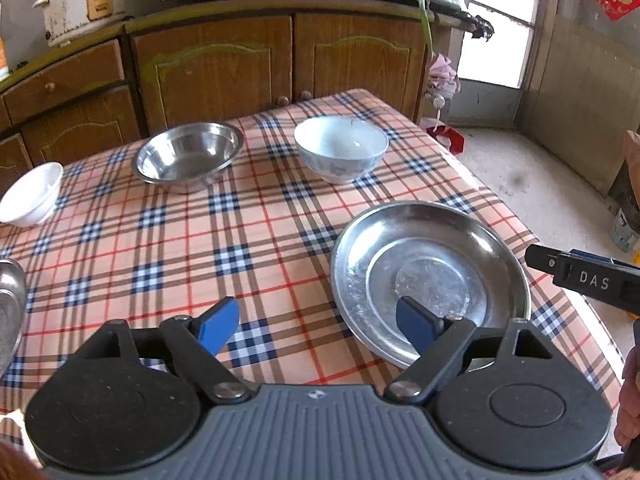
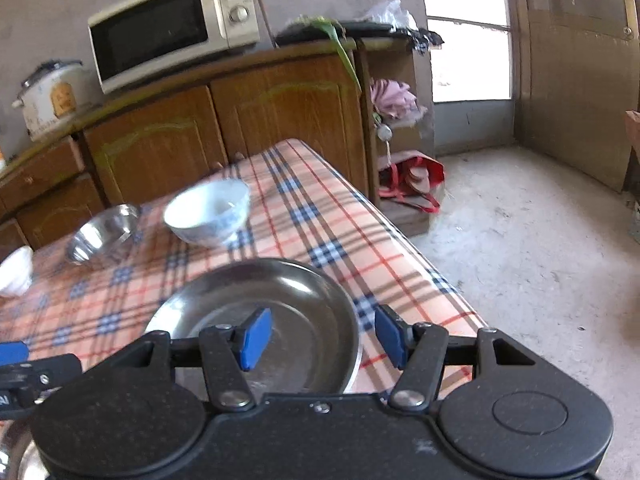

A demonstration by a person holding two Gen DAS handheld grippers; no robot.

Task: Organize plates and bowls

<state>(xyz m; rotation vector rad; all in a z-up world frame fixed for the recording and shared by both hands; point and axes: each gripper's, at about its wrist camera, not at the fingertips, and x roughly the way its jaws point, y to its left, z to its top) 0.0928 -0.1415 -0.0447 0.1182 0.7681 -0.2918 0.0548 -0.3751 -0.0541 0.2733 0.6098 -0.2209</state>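
Observation:
A wide steel plate [image 1: 440, 240] [image 2: 288, 292] lies near the right front corner of the plaid table [image 1: 160, 240]. My left gripper [image 1: 318, 330] is open, one pad over the plate's inside and the other over the cloth. My right gripper [image 2: 323, 338] is open too, and the plate's right rim sits between its blue pads without touching them. Its black body [image 1: 588, 280] shows in the left wrist view. Farther back stand a steel bowl [image 1: 188, 156] [image 2: 104, 234], a blue-patterned white bowl [image 1: 340, 146] [image 2: 208, 212] and a plain white bowl [image 1: 30, 194] [image 2: 16, 272].
Another steel dish [image 1: 8, 300] pokes in at the far left edge. Wooden cabinets [image 1: 216, 72] with a microwave [image 2: 172, 28] and a rice cooker [image 1: 84, 0] stand behind the table. The table's right edge drops to a concrete floor [image 2: 540, 260], where a red bag [image 2: 416, 180] lies.

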